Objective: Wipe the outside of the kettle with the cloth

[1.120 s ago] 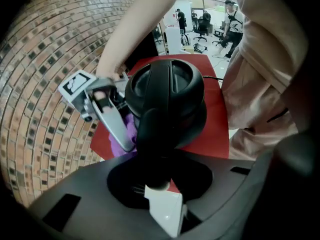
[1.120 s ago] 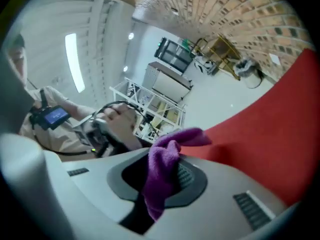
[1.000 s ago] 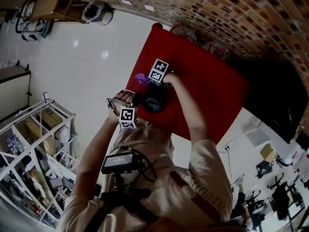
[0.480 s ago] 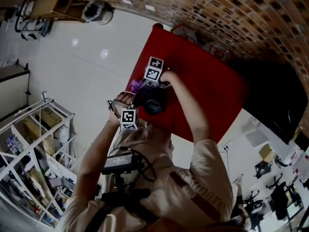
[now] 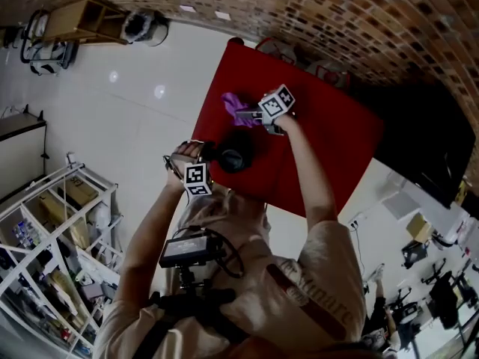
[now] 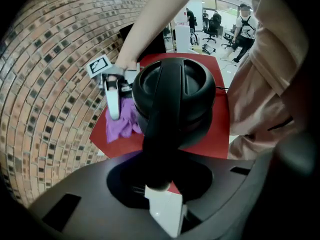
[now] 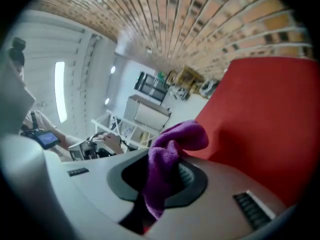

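The kettle [image 5: 233, 158] sits on the red table [image 5: 329, 148], close to the corner nearest the person. The left gripper [image 6: 159, 186] comes down from above, its jaws closed tight on the handle [image 6: 156, 134]. The right gripper [image 5: 258, 115] has the purple cloth [image 7: 167, 159] pinched between its jaws, off the kettle and just beyond it. My worry is the corner: a firm sideways wipe could shove or twist the kettle about that one hold on the handle and send it toward the edge. Only a fold of cloth looks caught, so dragging it hard over the body might pull it free or bunch it up. From where I stand the kettle's sides, spout and base can't be seen, so I can't say whether it rests flat or is lifted a touch. The cloth covers the right jaws' pads, and the handle hides most of the left ones.
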Motion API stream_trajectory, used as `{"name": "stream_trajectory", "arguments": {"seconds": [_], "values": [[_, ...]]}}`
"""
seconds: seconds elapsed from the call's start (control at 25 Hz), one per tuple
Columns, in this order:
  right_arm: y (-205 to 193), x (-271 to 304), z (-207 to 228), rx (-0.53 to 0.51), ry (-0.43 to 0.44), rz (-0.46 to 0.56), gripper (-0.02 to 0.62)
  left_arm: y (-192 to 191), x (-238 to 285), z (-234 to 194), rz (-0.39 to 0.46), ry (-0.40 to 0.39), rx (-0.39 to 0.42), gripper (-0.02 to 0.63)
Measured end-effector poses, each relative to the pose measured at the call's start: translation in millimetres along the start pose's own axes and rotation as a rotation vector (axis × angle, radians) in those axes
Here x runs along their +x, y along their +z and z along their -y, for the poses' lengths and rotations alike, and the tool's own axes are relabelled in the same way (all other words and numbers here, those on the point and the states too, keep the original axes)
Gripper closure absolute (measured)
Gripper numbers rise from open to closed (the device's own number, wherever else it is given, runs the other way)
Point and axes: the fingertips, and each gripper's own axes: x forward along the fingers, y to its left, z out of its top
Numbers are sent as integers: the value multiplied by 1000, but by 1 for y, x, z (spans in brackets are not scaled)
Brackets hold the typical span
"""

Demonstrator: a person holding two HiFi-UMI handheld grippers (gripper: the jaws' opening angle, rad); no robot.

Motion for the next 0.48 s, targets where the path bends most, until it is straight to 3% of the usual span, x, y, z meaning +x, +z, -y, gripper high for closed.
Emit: {"name": "stream_trajectory", "arguments": {"seconds": [0.08,0.2,0.36,0.48], "values": [[-16,-52,3,16,-92,161,511,-1,0,2,-3,-13,-8,508],[-68,-99,-17,75,-173,305,511,-3,-4,13,-6,-47,-45,509],[-134,-119,-32,134,-248,503,511,2,-8,26,27,-94,-135,517],[-171,-110,-29,188,-348,590,511,5,-10,34,54,-128,-254,522]]}}
